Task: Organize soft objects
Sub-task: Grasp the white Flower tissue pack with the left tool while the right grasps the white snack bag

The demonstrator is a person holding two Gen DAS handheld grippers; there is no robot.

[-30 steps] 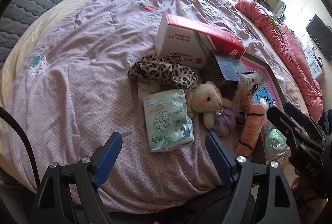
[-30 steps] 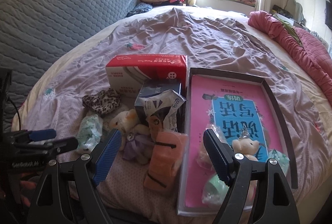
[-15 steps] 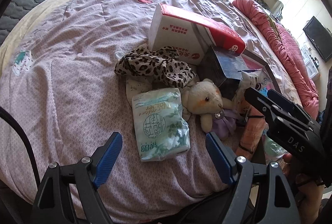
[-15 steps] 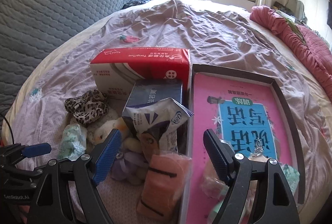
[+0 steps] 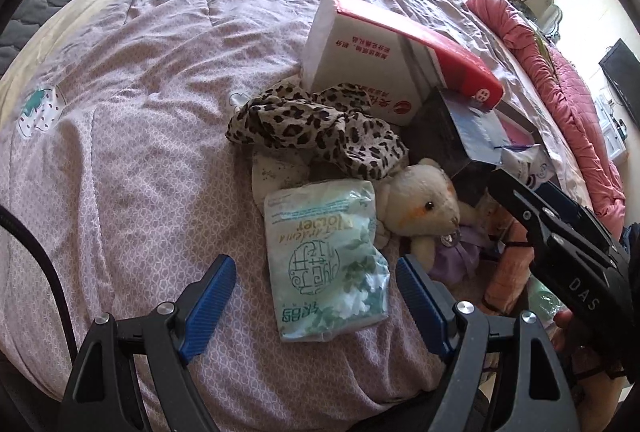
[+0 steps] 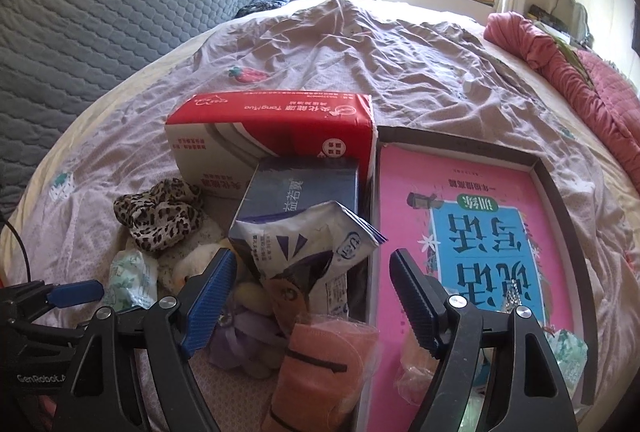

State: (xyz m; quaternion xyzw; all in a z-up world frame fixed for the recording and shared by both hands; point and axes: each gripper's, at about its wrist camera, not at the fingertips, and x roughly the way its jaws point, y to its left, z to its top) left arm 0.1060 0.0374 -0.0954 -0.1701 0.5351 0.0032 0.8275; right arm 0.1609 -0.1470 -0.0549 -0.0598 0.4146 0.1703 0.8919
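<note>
Left hand-held gripper (image 5: pixel 316 296), released, straddles the green tissue pack (image 5: pixel 326 264) for pickup; right hand-held gripper (image 6: pixel 310 292), released, empty.

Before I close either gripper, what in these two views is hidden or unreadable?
- Tray contents, right wrist view: near items sit behind the right gripper body; unidentifiable.
- Plush bear body, left wrist view: the right gripper arm and leopard cloth cover parts.
- Cream item under the green tissue pack, left wrist view: only an edge shows.
- Orange pouch, right wrist view: bottom edge cuts it off.
</note>
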